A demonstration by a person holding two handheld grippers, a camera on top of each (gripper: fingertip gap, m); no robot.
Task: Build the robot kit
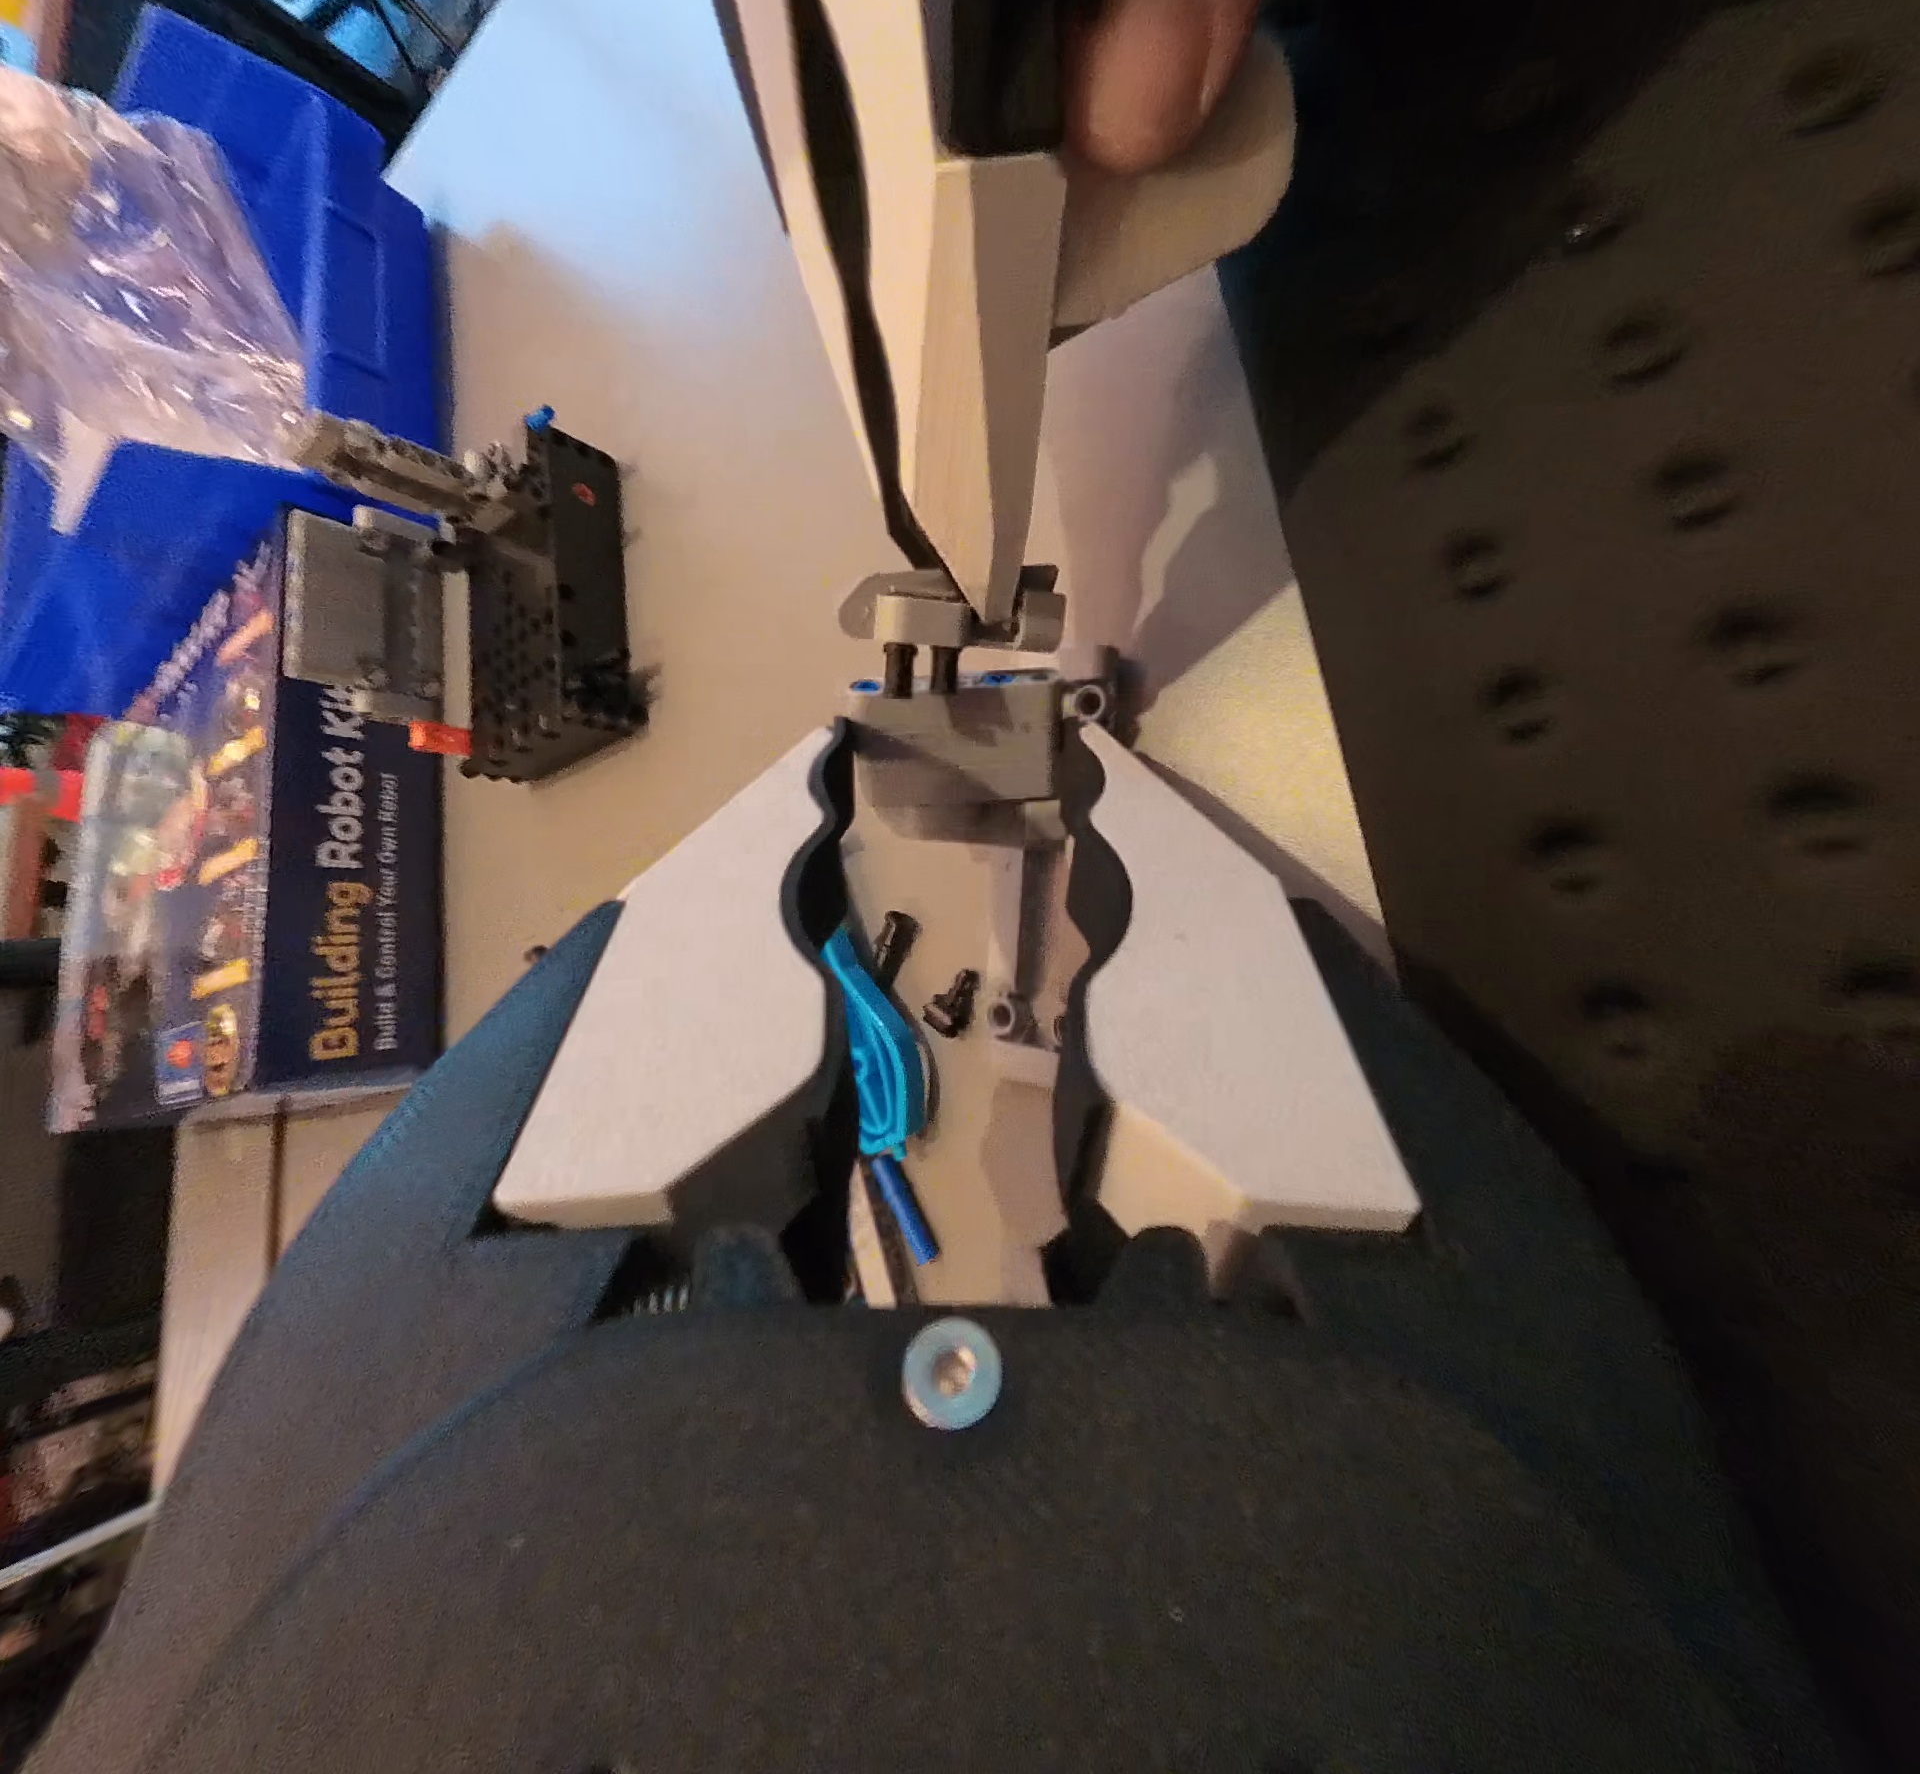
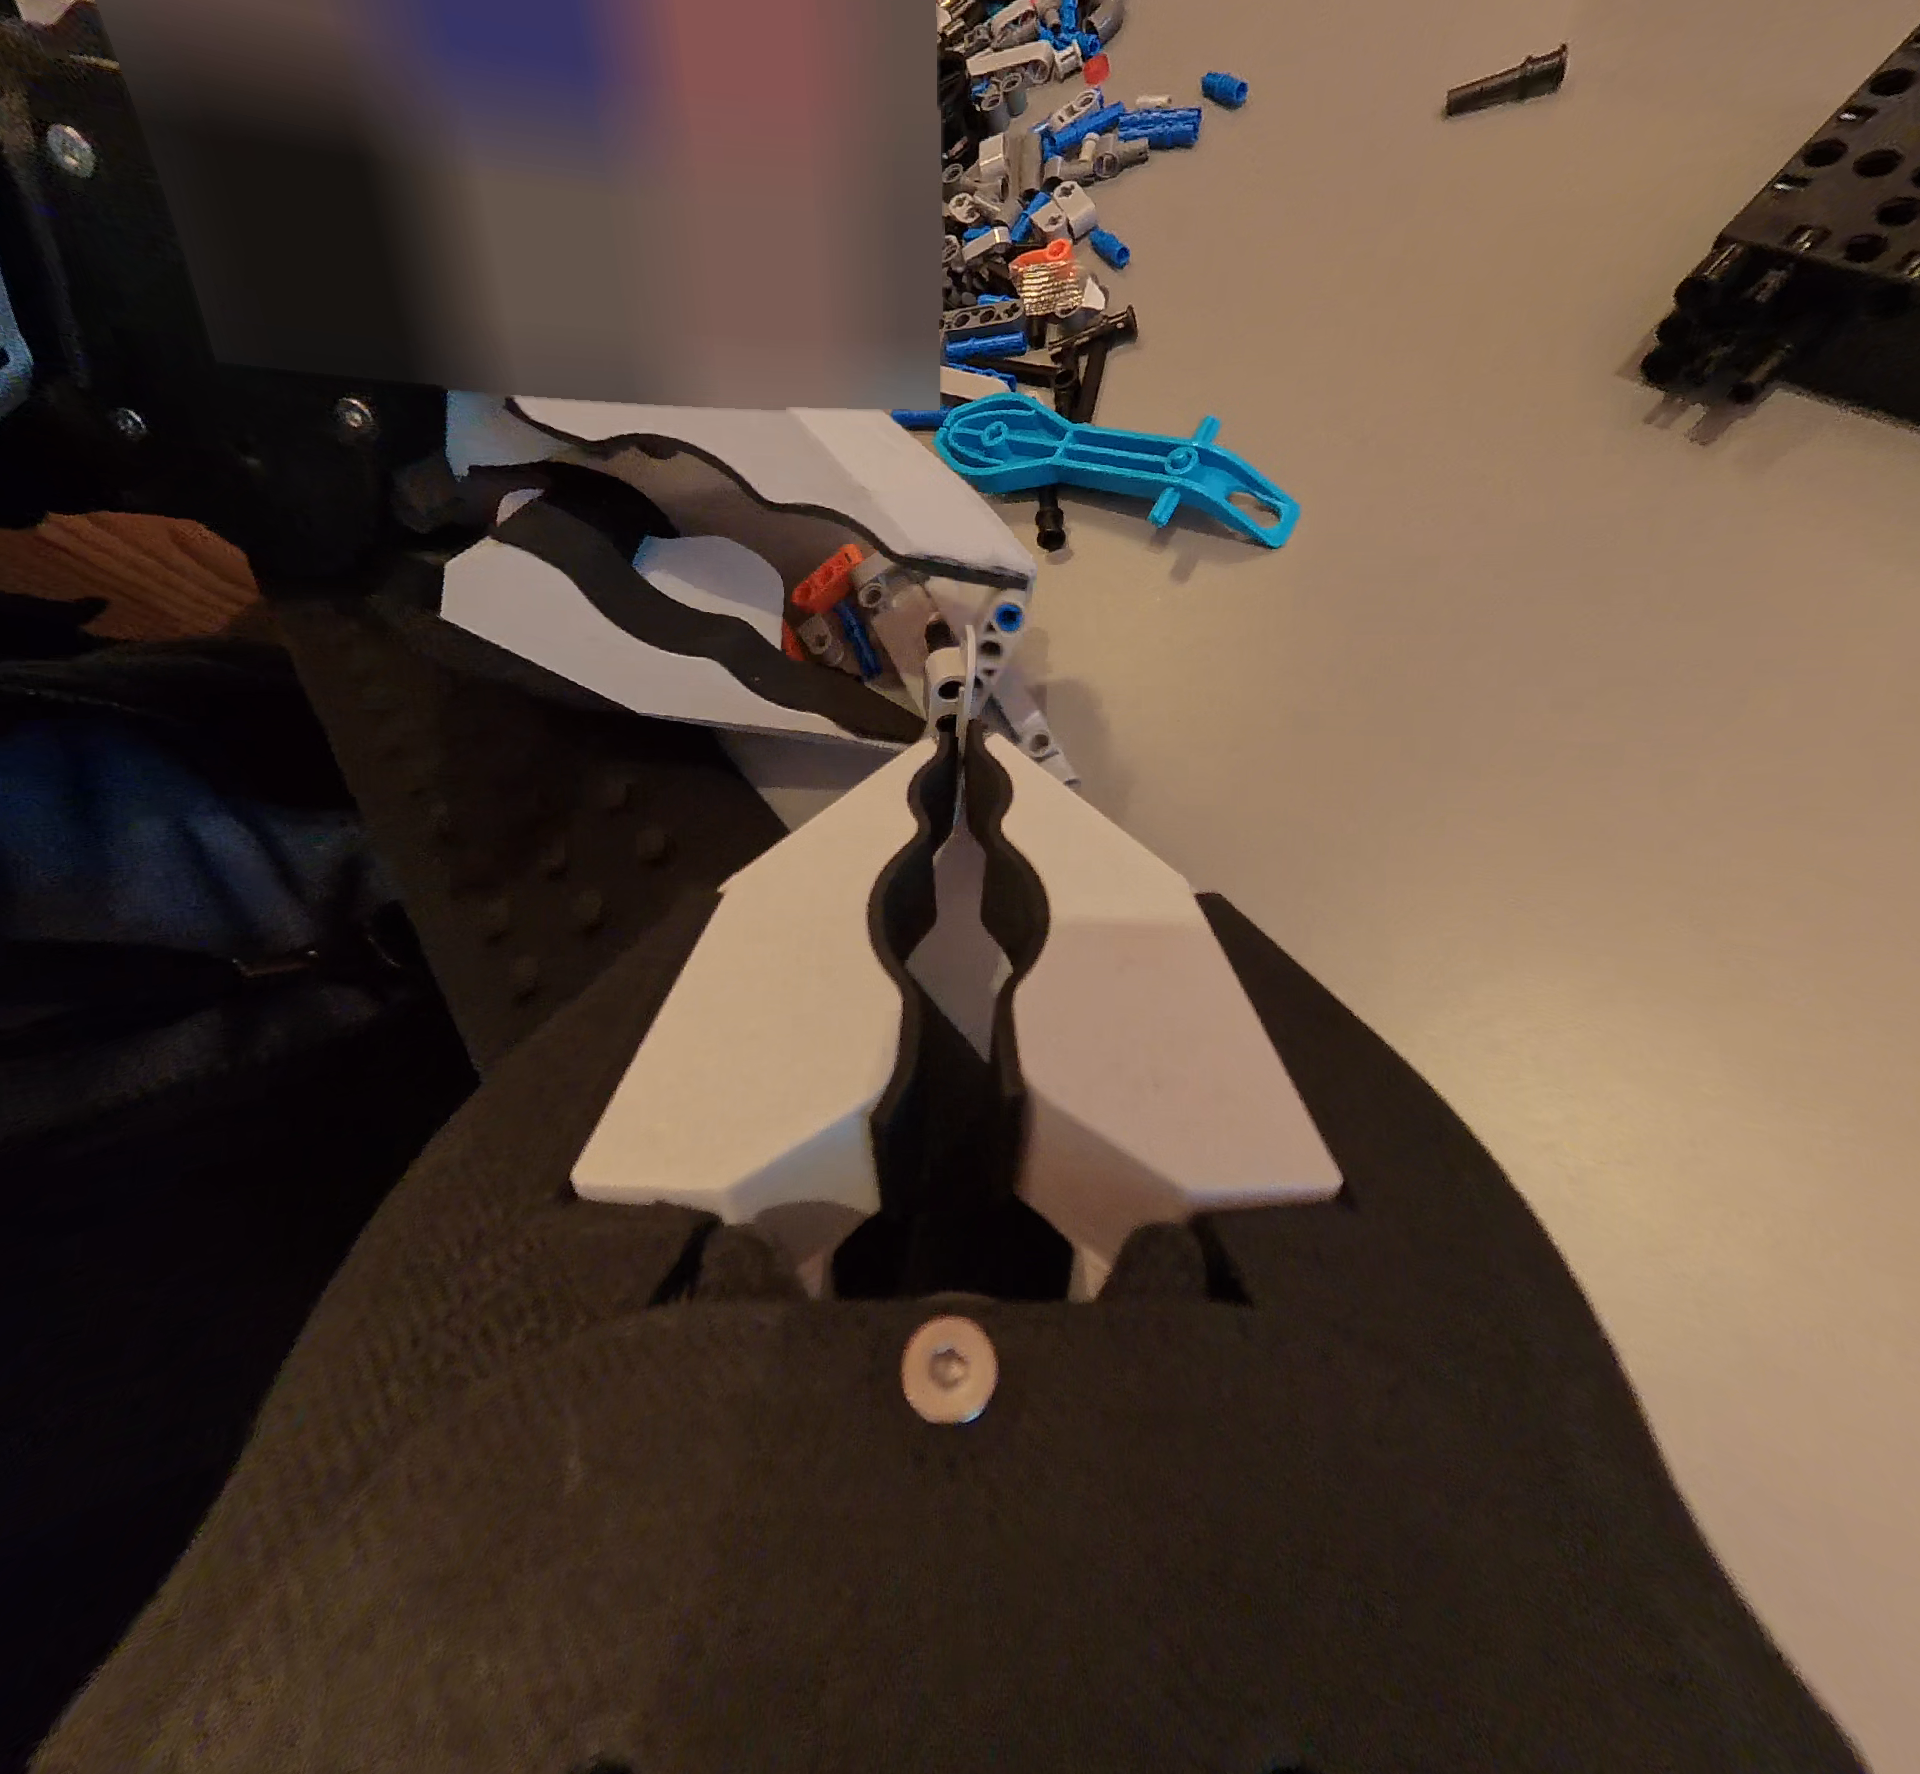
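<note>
Gripping a grey block assembly [image 1: 961, 737] at its sides, the left gripper [image 1: 961, 748] has its fingers clamped on it above a pale table [image 1: 644, 197]. From the far side the right gripper [image 1: 987, 612] pinches a small grey beam [image 1: 914, 618] with two black pins, its fingers closed on it just above the assembly. At left a black perforated frame [image 1: 561, 602] stands near a printed kit box [image 1: 260, 893] bearing lettering. Right view: blue tool [image 2: 1122, 467], loose parts pile [image 2: 1049, 145].

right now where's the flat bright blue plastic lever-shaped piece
In the right wrist view the bright blue plastic piece lies flat on the pale table, just below the pile of small parts.
</note>
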